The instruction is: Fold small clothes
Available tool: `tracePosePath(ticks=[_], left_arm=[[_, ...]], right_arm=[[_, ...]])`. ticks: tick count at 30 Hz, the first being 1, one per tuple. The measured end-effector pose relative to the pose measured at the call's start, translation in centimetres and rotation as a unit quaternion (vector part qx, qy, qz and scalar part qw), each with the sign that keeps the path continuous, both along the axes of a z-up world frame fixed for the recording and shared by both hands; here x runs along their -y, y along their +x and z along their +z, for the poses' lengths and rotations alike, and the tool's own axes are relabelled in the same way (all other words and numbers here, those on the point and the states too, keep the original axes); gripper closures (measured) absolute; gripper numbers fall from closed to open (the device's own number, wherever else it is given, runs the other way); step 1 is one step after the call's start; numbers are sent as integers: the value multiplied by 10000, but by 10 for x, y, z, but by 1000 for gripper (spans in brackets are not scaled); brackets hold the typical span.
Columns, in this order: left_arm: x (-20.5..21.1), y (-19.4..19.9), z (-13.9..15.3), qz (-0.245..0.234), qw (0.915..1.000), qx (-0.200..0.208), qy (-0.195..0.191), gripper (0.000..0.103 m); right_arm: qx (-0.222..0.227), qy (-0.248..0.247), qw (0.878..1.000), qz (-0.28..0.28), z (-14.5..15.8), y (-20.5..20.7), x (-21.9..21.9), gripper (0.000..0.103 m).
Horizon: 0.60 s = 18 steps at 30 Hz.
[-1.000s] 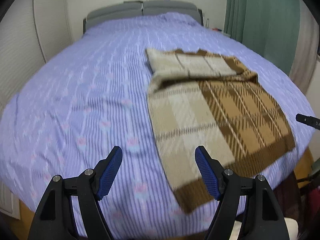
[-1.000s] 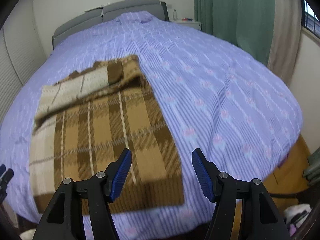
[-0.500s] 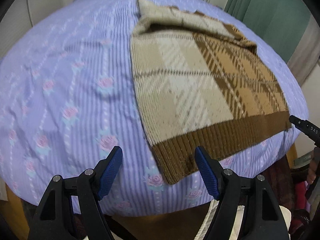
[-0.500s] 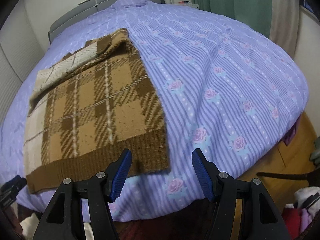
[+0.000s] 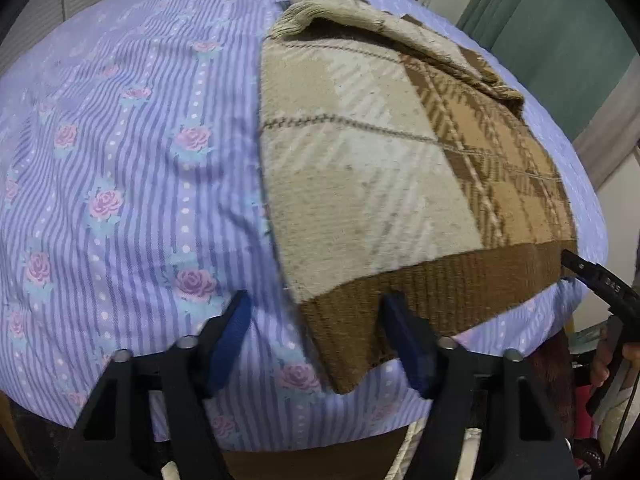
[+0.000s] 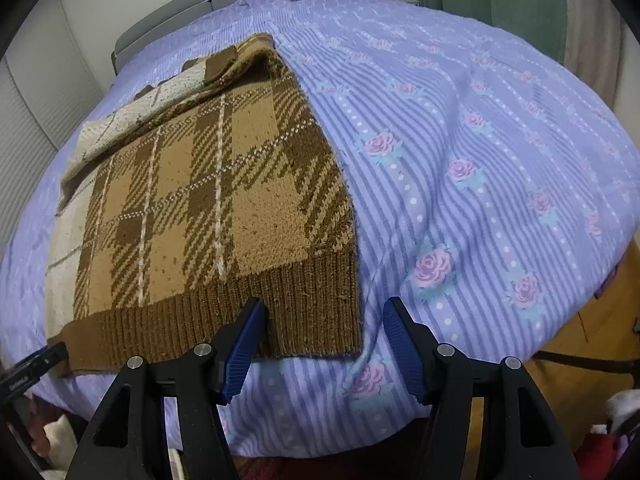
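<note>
Two grippers have dropped toward one plaid sweater (image 6: 208, 208) lying flat on the striped bedspread (image 6: 480, 184). The left gripper (image 5: 316, 332), jaws closing, straddles the sweater's near-left hem corner without pinching it; the right gripper (image 6: 324, 336), jaws apart, straddles the near-right corner. Bare bedspread lies open on both sides of the sweater.

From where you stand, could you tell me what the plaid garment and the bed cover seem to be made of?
The plaid garment looks like thick knitted yarn, probably wool or acrylic: visible stitches, ribbed brown hem, fuzzy matte surface. The bed cover looks like thin woven cotton, matte, with printed stripes and roses and soft wrinkles.
</note>
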State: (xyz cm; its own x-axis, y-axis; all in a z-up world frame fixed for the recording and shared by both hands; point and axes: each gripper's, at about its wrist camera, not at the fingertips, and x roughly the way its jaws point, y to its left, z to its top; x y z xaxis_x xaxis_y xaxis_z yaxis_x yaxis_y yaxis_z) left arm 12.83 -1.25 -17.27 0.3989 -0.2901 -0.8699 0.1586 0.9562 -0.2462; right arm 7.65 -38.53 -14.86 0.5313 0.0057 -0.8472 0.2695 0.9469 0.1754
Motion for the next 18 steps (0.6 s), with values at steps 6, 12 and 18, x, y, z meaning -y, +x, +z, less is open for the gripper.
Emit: tracePosePath(ticks=[6,12,18], left_arm=[[10,1,4,-205,9997,-22,-124,67],[11,8,2,-209,9993,-121,-273,72],[4,0,28,-289,9985,124,-445,91]], right_arm=[[36,322,9995,43,-4,5,3,50],[31,428,9990,105,-8,10,3,64],[294,346,9988,170,19,0,-2,91]])
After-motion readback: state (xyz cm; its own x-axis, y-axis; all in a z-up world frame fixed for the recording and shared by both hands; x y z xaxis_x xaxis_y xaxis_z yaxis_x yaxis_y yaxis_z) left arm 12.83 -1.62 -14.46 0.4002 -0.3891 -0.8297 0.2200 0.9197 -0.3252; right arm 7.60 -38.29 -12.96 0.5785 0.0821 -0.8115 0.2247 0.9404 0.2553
